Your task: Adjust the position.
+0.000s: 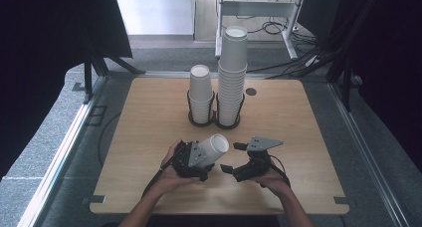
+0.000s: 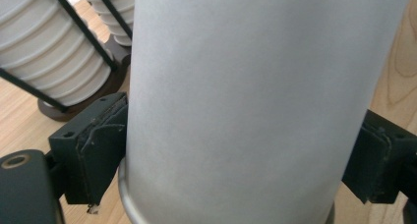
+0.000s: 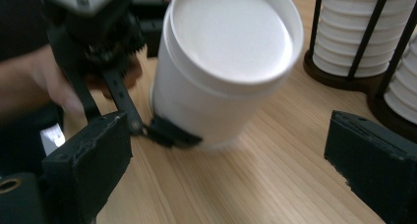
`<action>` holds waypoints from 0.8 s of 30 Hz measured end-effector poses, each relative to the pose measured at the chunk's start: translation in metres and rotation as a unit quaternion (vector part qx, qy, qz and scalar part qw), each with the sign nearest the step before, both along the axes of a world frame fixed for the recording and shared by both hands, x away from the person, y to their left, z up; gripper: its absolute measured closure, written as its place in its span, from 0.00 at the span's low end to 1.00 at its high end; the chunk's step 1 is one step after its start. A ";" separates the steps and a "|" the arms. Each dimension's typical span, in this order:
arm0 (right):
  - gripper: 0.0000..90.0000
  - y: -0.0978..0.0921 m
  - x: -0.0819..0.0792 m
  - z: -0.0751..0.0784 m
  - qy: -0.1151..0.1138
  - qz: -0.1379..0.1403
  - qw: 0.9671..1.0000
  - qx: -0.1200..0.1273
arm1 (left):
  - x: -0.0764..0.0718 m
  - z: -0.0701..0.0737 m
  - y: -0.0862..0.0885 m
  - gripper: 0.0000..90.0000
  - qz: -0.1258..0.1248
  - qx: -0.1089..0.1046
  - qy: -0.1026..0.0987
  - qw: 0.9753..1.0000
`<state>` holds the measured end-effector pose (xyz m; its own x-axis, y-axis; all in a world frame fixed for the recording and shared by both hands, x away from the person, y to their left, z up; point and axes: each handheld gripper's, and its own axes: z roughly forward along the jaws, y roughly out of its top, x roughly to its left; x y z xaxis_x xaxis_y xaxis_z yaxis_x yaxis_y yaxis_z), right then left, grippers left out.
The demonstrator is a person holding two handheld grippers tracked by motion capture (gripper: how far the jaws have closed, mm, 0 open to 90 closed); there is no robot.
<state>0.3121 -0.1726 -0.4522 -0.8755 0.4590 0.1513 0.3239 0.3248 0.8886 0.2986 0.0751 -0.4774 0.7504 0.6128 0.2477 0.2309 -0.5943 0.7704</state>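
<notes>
A white paper cup [image 1: 213, 148] lies tilted in my left gripper [image 1: 199, 163], its closed bottom pointing up and to the right. In the left gripper view the cup [image 2: 255, 86] sits between both pads [image 2: 98, 150], which press its sides near the rim. My right gripper [image 1: 232, 157] stands open just right of the cup, jaws wide apart. In the right gripper view the cup's bottom [image 3: 226, 71] faces me, just beyond my right gripper [image 3: 231, 180], with the left gripper [image 3: 93, 32] behind it at upper left.
A black wire holder [image 1: 214, 120] at the table's middle back carries a short cup stack [image 1: 200, 95] and a tall cup stack [image 1: 233, 72]. The wooden table [image 1: 149, 117] has a small dark hole [image 1: 251, 91] near the tall stack. Cables lie on the floor behind.
</notes>
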 end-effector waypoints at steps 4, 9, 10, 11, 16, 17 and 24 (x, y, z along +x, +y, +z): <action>0.07 0.001 0.005 0.004 -0.003 0.005 0.999 -0.036 | 0.001 0.003 0.000 0.10 0.001 0.001 -0.006 1.000; 0.06 0.005 0.009 0.007 -0.006 0.018 0.996 -0.088 | 0.002 0.005 0.001 0.10 -0.001 0.016 -0.011 1.000; 0.06 0.007 0.010 0.009 -0.010 0.023 0.994 -0.105 | 0.002 0.006 0.002 0.10 -0.001 0.022 -0.014 1.000; 0.06 0.009 0.011 0.011 -0.014 0.027 0.992 -0.121 | 0.002 0.006 0.002 0.10 0.000 0.027 -0.015 1.000; 0.05 0.016 0.015 0.025 -0.031 0.040 0.981 -0.186 | 0.002 0.007 0.005 0.10 0.003 0.033 -0.023 0.999; 0.05 0.018 0.016 0.028 -0.034 0.040 0.978 -0.200 | 0.003 0.007 0.005 0.10 0.002 0.036 -0.025 0.999; 0.05 0.033 0.023 0.044 -0.061 0.066 0.955 -0.282 | 0.004 0.004 0.000 0.10 -0.002 0.065 -0.033 0.997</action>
<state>0.3350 -0.1397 -0.4078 -0.9268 0.3211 -0.1946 0.1514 0.7940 0.5887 0.3025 0.0746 -0.4729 0.7320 0.5694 0.3742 0.1803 -0.6915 0.6995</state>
